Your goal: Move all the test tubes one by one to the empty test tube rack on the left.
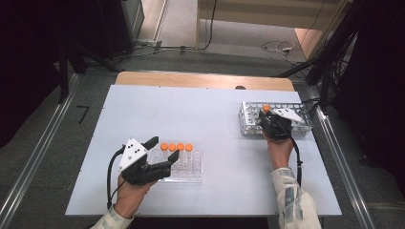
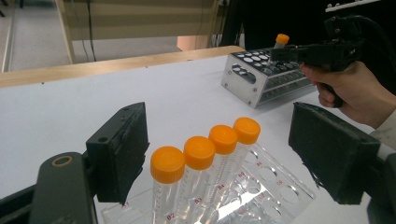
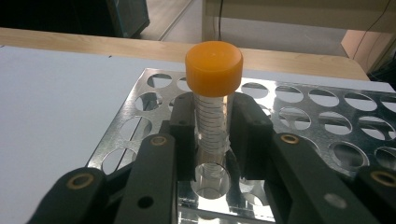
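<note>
Left forearm low in the high view, my left gripper point(image 1: 162, 149) spread wide beside the clear rack point(image 1: 191, 177) of four capped tubes point(image 1: 176, 147); nothing gripped. Right gripper point(image 1: 265, 114) far across the table point(image 1: 200, 109), over the metal rack point(image 1: 248, 125).

Left gripper view: jaws flank the tubes, upright, clear of both pads.

Right gripper view: jaws clamped on the orange-capped tube point(image 3: 213, 107), straight ahead, axis vertical, cap up, foot in a rack hole. My right hand has it; any lift goes straight up.

Even overhead light, bright white table point(image 1: 210, 119), dark surroundings, soft focus throughout (near jaws blurred), faint shadows
</note>
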